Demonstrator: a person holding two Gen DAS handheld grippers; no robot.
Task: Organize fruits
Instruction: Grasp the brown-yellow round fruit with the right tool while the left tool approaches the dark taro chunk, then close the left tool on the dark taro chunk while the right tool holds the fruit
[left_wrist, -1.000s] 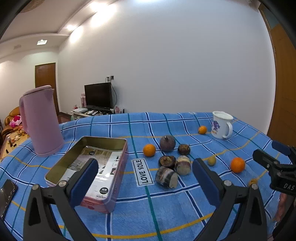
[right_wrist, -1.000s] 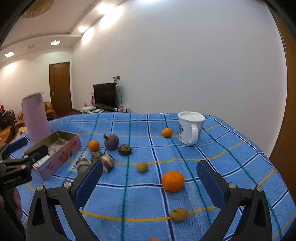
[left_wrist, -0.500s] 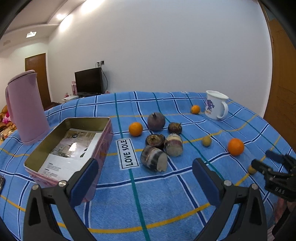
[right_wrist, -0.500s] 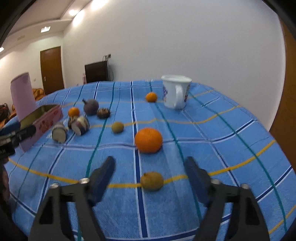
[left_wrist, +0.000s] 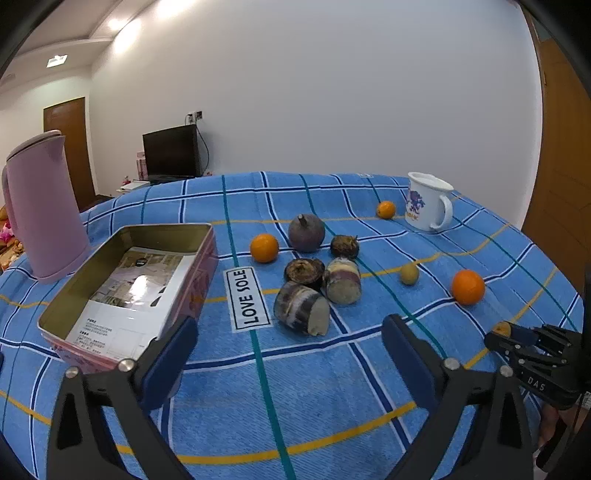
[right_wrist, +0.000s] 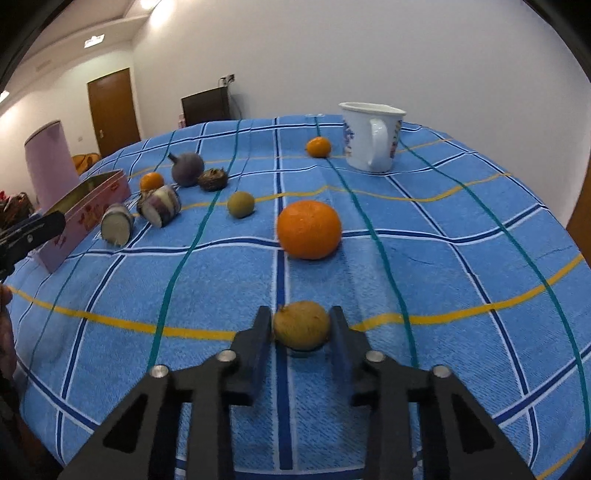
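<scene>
the right tongs (right_wrist: 301, 328) are closing, pads against both sides of a small brown fruit (right_wrist: 301, 325) that sits on the blue checked desk (right_wrist: 461, 221), just short of a large orange (right_wrist: 308, 229). the left tongs (left_wrist: 288, 339) are spread but closing, nothing between them, near the open tin (left_wrist: 125, 280).

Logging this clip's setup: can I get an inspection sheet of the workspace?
Surface: blue checked cloth.
Job's things: three oranges, dark root pieces, small yellowish fruit, open tin with paper inside.
Clutter: pink jug, white mug.
Claws: right claw closing on brownish fruit, pads touching it; left claw closing slightly, nothing between.
Cables: cord behind television.
Surroundings: white wall, wooden door.
</scene>
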